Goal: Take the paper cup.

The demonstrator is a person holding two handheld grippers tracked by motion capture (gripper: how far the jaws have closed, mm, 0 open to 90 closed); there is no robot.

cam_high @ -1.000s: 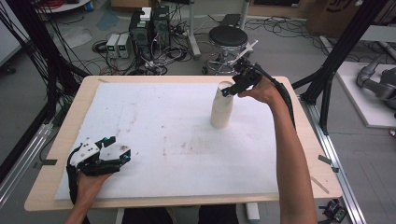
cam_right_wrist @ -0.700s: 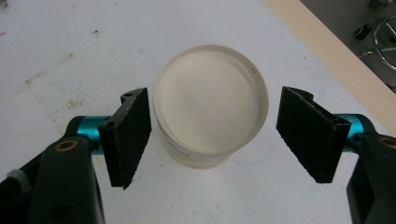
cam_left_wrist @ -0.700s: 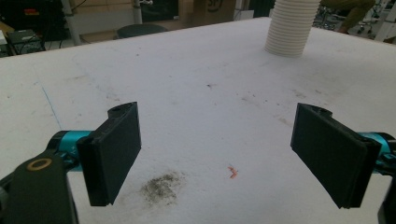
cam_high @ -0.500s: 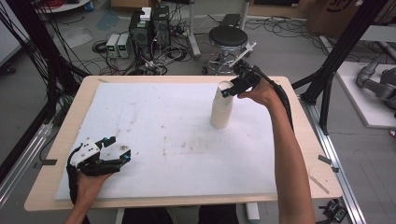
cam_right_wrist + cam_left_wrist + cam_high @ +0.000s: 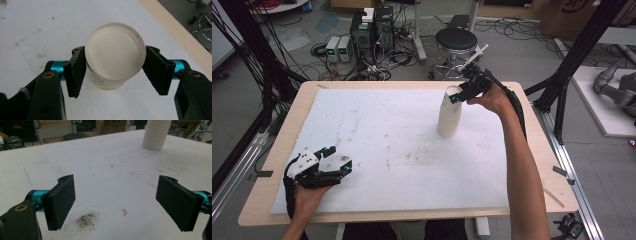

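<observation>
Right gripper view: right claw (image 5: 115, 72) has just been closing; its jaws now press both sides of the top cup (image 5: 115, 50).
Cup stack (image 5: 450, 112): upright, far right part of the white counter (image 5: 387, 140), well apart from the left claw (image 5: 339, 167).
Look: cream, ribbed sides, round open rim, many nested cups.
Handling: likely light, thin-walled, easily crushed; nested cups may stick.
Grip point: just below the rim, gently.
Left claw: jaws wide, holding nothing, low over the counter.
</observation>
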